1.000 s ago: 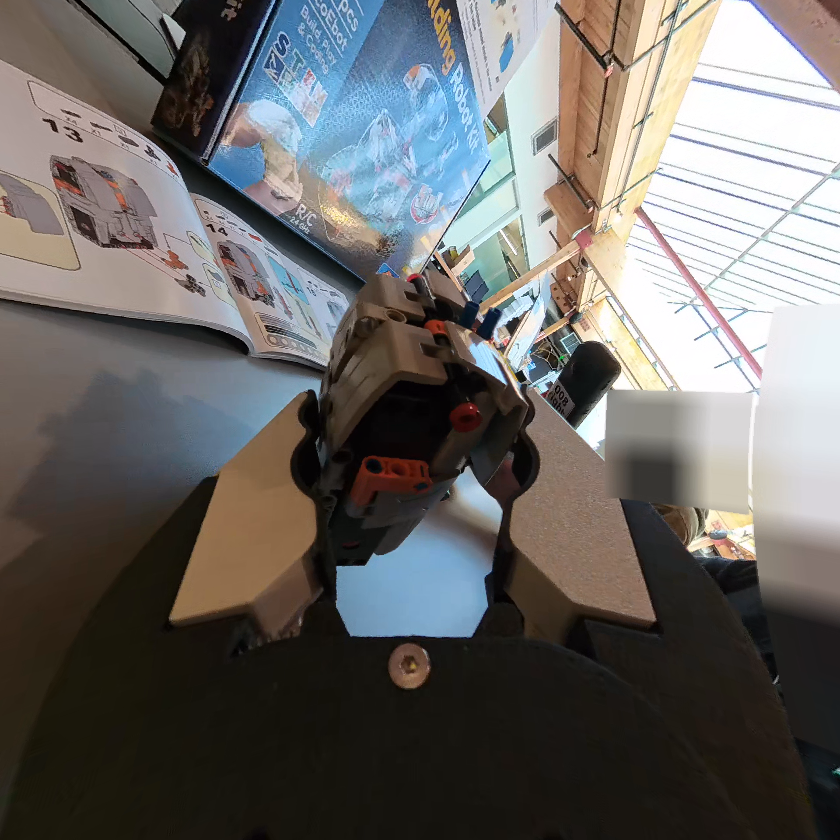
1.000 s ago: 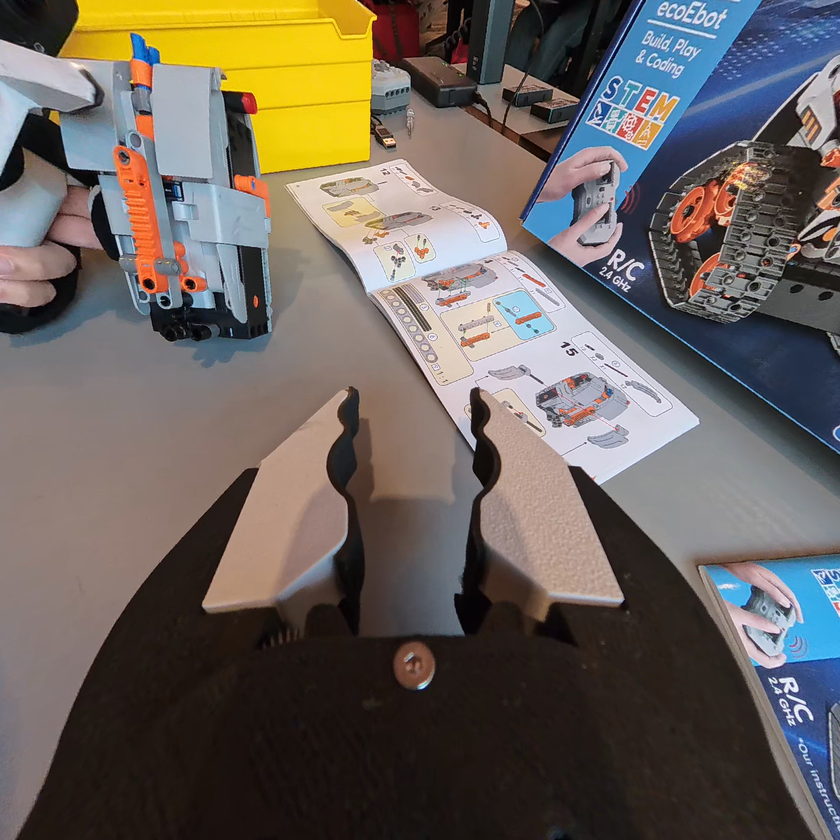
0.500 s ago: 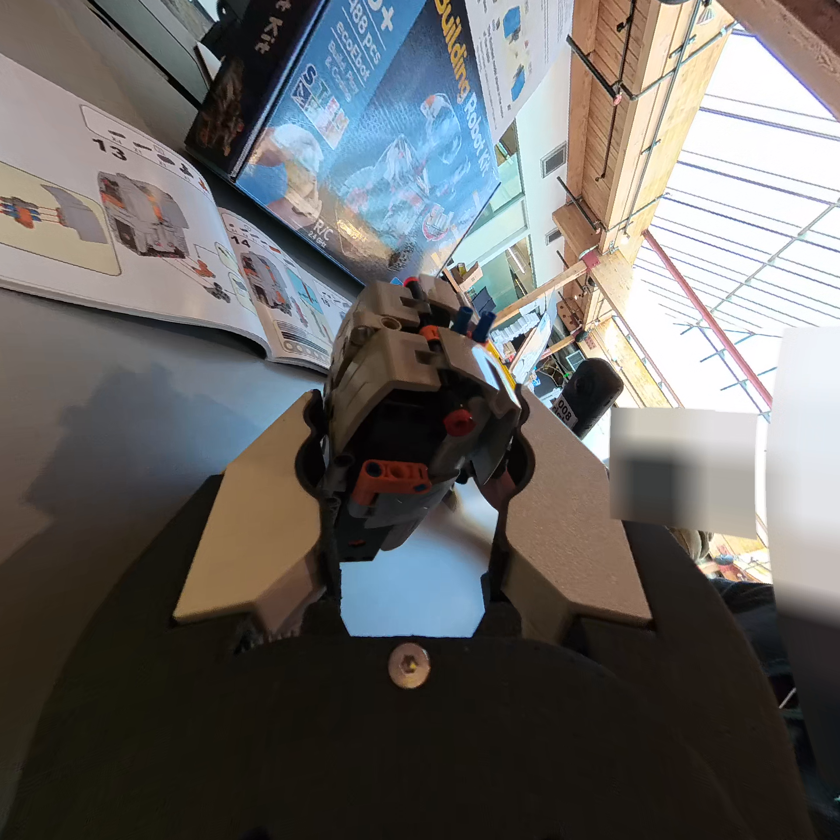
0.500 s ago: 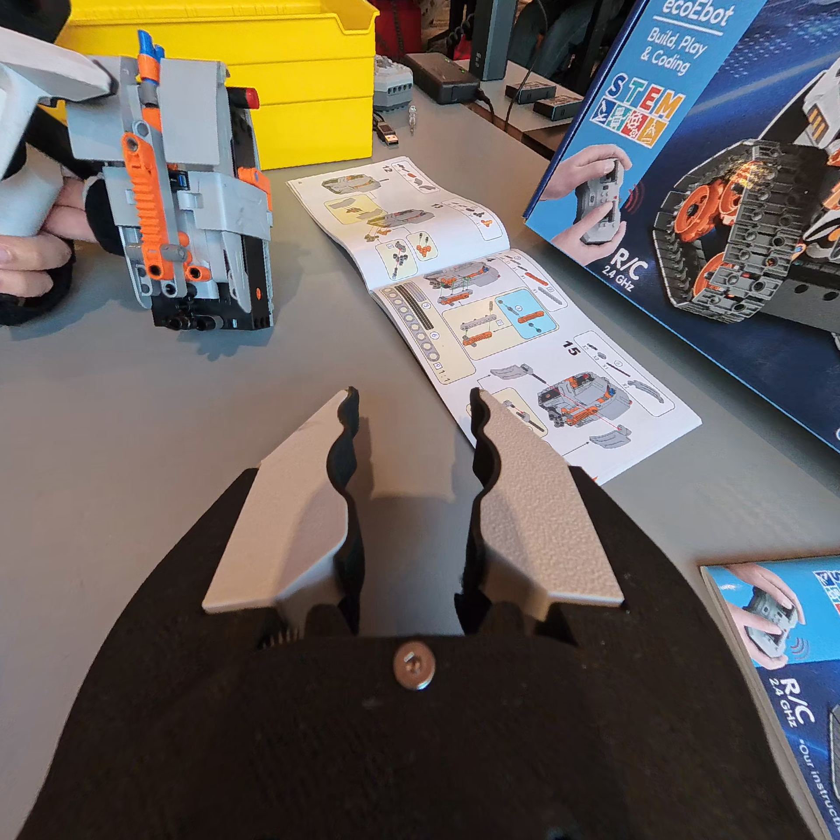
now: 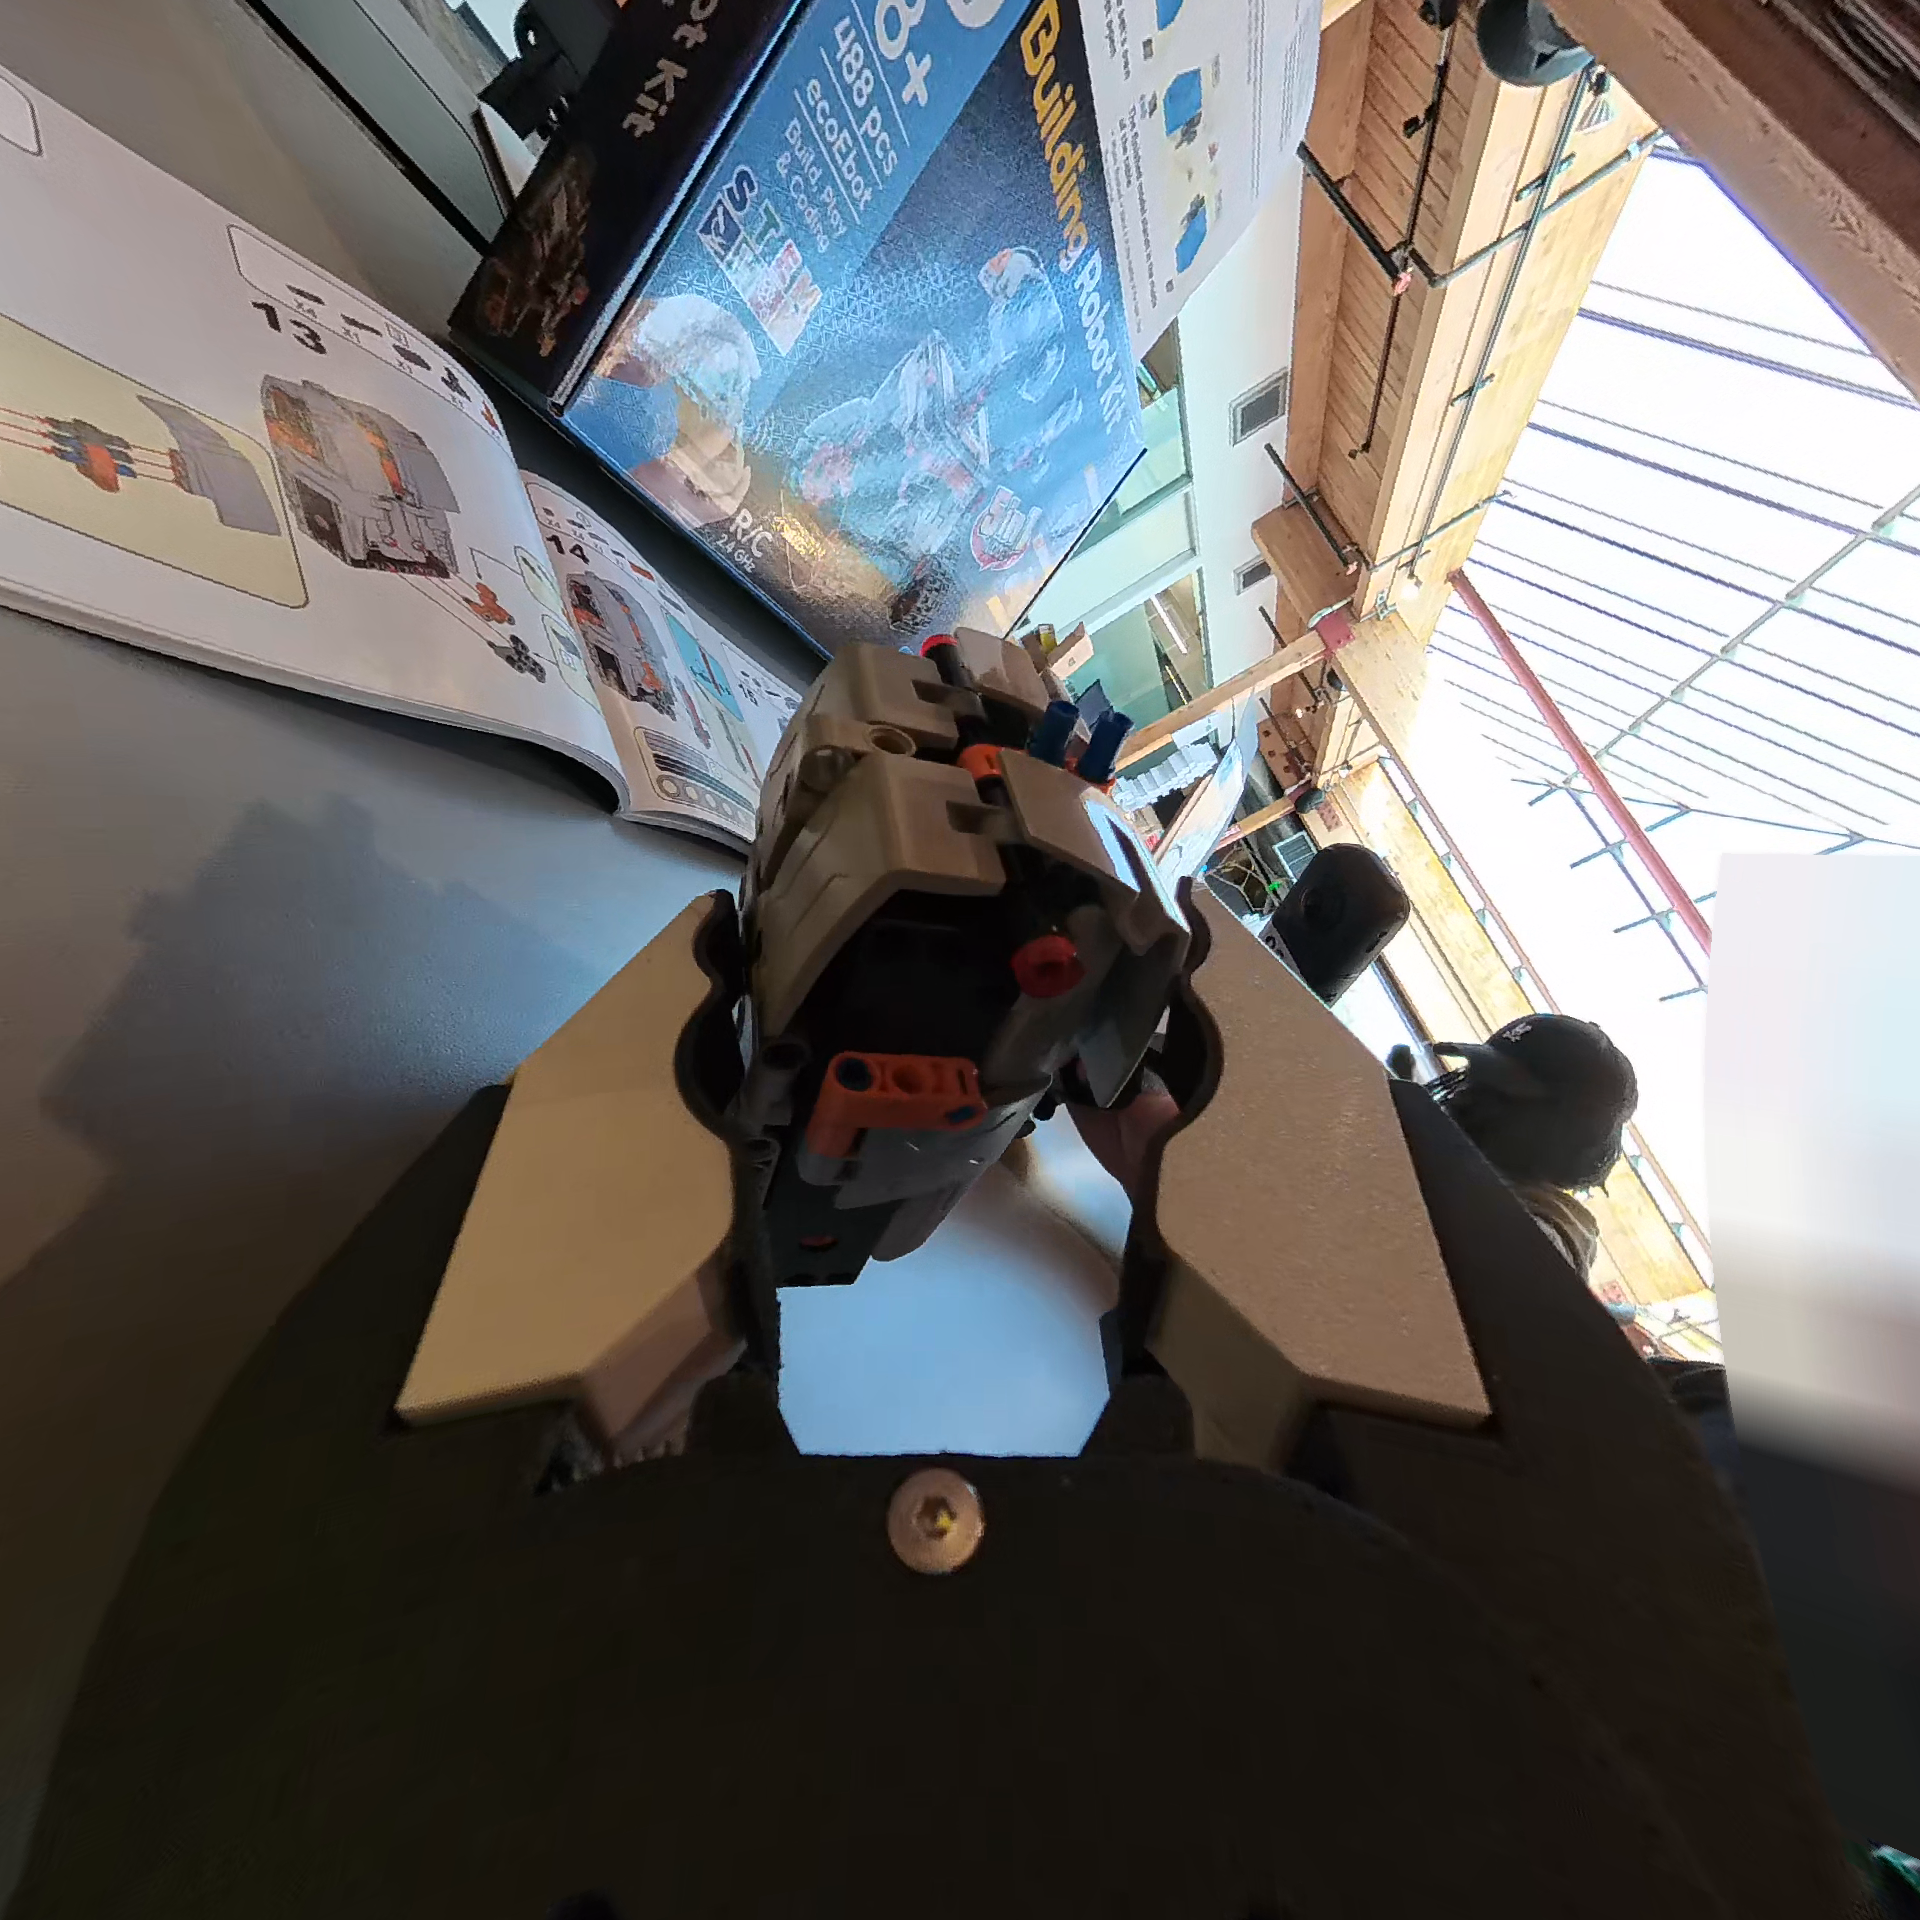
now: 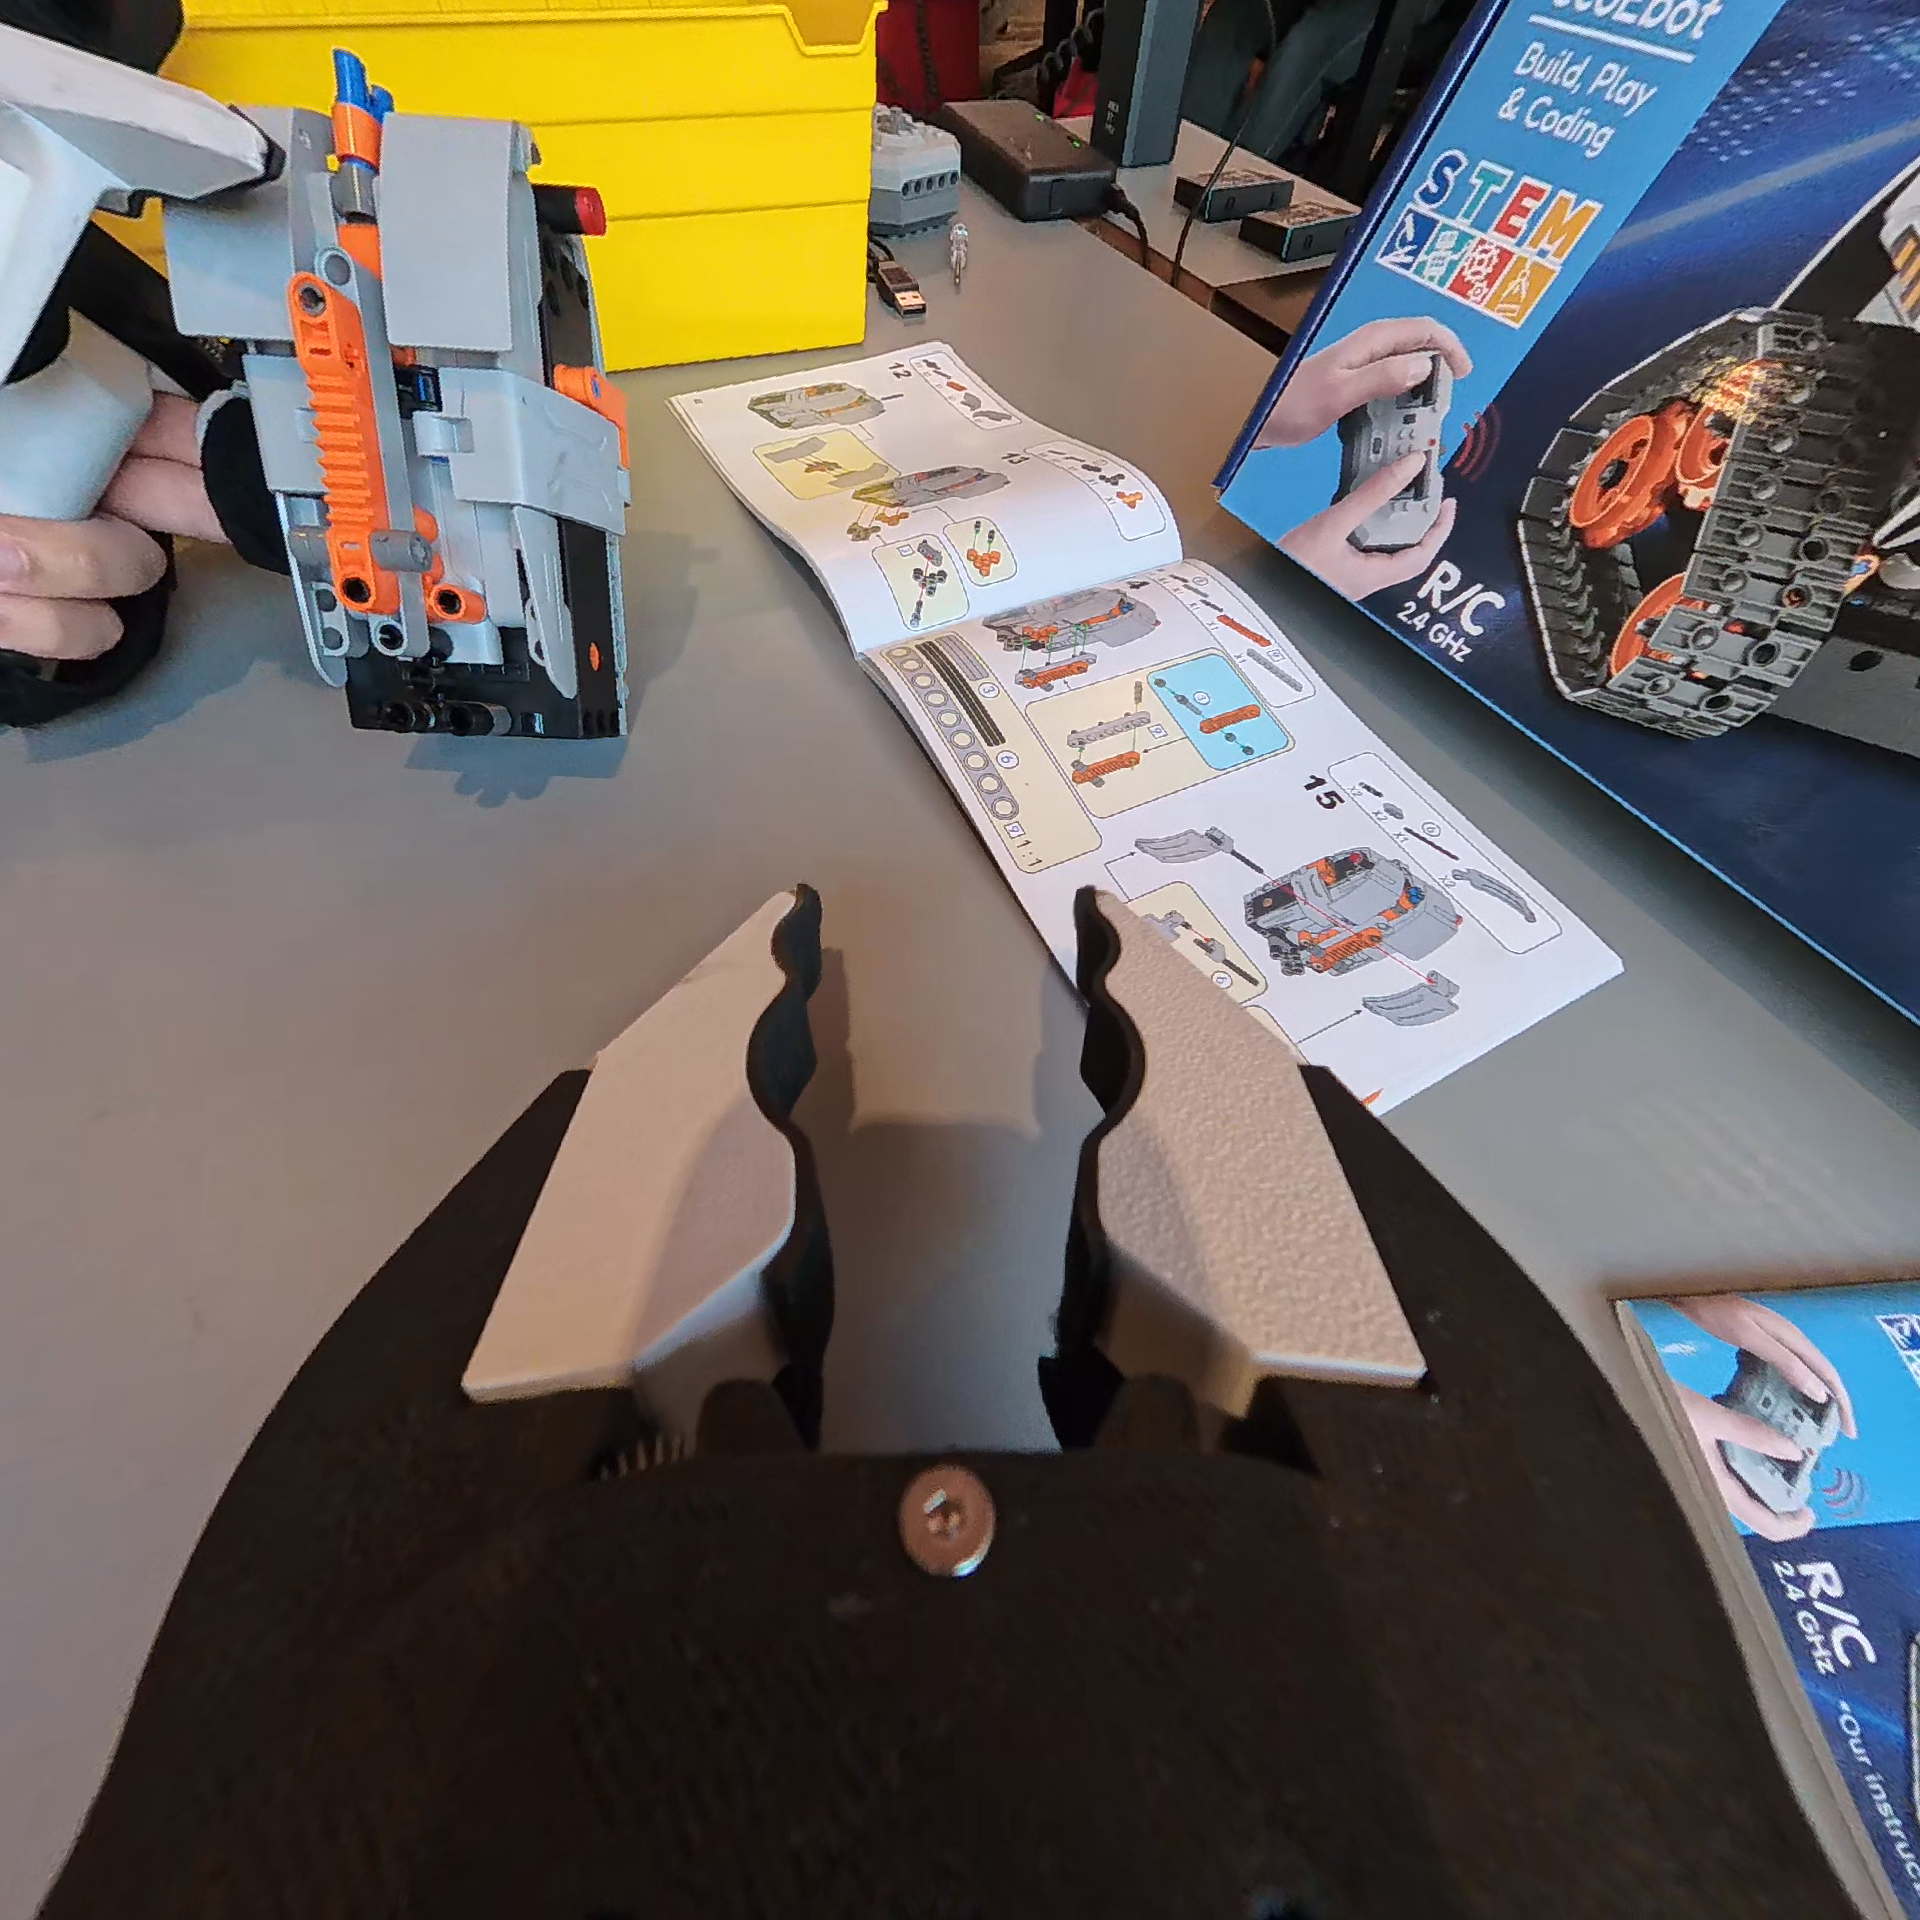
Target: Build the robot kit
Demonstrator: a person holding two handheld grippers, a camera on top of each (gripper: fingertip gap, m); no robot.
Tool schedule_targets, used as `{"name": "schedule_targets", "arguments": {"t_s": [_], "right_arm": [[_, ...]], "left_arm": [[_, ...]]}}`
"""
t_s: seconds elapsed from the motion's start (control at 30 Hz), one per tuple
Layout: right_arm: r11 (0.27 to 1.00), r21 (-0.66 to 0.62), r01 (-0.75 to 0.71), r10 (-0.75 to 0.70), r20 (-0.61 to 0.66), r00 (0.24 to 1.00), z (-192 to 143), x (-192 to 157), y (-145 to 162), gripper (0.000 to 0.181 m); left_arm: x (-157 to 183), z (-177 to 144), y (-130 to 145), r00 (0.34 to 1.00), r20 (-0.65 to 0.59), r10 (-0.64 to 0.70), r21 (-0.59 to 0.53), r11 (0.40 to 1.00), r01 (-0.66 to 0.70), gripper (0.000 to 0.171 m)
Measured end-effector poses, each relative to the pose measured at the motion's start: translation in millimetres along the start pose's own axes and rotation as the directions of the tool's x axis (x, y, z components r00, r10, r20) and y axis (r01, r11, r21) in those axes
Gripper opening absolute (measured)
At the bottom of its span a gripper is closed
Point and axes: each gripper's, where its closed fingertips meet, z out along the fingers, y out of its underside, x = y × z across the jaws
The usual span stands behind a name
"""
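My left gripper (image 5: 951, 935) is shut on a grey, black and orange brick-built model (image 5: 935, 935), held on end with its lower end at or just above the grey table. The same model (image 6: 436, 436) shows at the upper left of the right wrist view, gripped by the left gripper's white finger (image 6: 114, 135), with a hand (image 6: 73, 561) on the handle. My right gripper (image 6: 940, 914) is open and empty, low over the grey table (image 6: 312, 987), its right finger (image 6: 1226, 1122) over the edge of an open instruction booklet (image 6: 1143, 727).
A large blue kit box (image 6: 1662, 416) stands at the right, also seen in the left wrist view (image 5: 862, 312). A yellow bin (image 6: 675, 177) sits at the back behind the model. A second booklet (image 6: 1787, 1507) lies at the lower right. Adapters and cables (image 6: 1029, 156) lie at the far edge. One gripper's finger ends stand about 15 centimeters off the other's.
The left gripper has tilted and shifted a little with the model, so the model sits slightly farther right and lower in the right wrist view. The right gripper has hardly moved.
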Motion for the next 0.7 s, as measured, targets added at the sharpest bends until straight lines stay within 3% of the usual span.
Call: {"name": "schedule_targets", "arguments": {"t_s": [0.7], "right_arm": [[1.000, -0.015, 0.017, -0.017, 0.008, 1.000, 1.2, -2.8, 1.7, 0.048]], "left_arm": [[-6.6, -5.2, -3.4, 0.999, 0.040, -0.017, 0.026, 1.000, 0.015, 0.078]]}}
